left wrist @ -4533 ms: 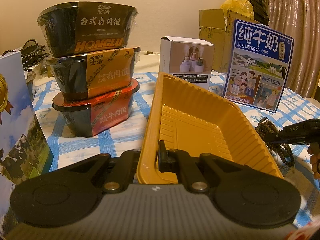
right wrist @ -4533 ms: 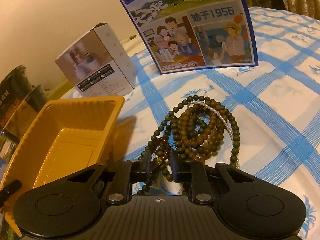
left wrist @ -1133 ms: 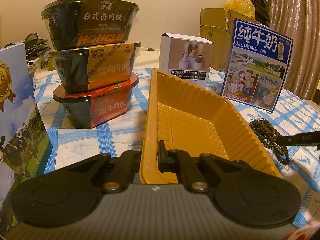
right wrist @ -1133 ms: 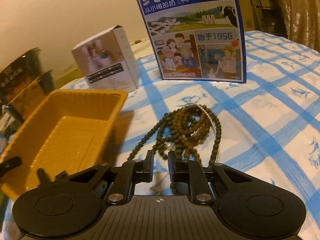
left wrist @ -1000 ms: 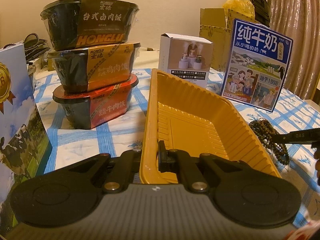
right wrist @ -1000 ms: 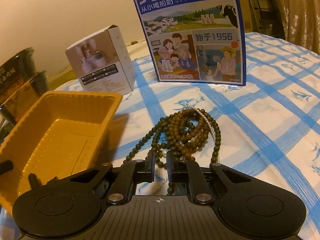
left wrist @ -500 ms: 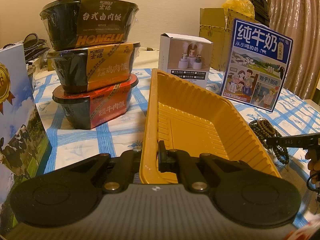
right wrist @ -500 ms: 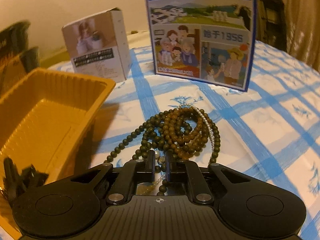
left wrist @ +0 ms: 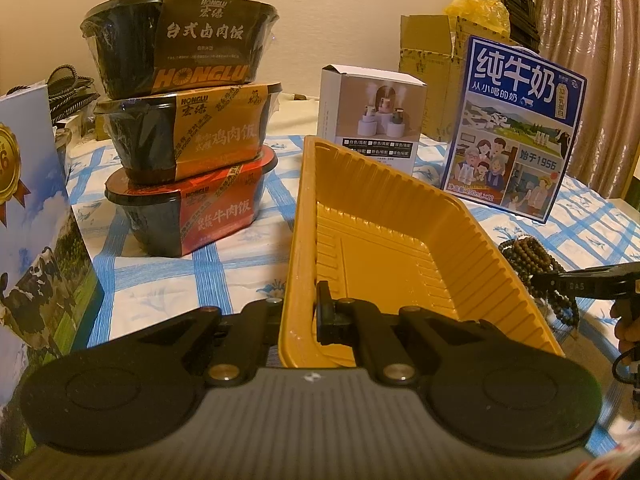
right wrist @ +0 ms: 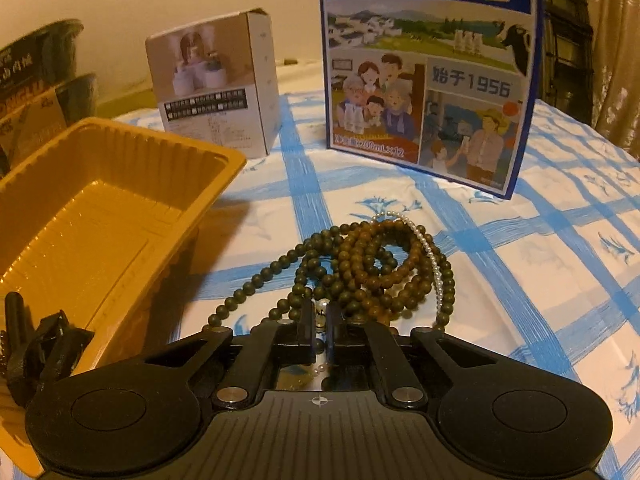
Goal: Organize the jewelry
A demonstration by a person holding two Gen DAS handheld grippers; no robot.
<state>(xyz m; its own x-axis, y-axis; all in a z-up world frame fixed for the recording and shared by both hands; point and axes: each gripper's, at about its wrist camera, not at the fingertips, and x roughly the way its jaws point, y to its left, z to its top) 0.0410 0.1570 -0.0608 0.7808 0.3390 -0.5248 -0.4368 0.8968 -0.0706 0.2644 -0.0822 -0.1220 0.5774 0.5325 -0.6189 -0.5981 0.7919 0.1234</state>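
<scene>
Bare checked desk [right wrist: 540, 280] lies open to the right of the bead pile [right wrist: 372, 268]. The yellow tray [right wrist: 100, 220] walls the left side; the milk carton [right wrist: 432, 80] and white box [right wrist: 216, 84] block the back, with a passable gap between them.

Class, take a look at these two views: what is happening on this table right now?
A person holds a gripper in each hand, sorting jewelry. The left gripper is clamped on the near wall of the empty yellow tray, tilting it up off the checked tablecloth. The right gripper has just been closing its jaws, now shut on the pearl strand at the near edge of the tangled bead necklaces, which lie on the cloth beside the tray.
</scene>
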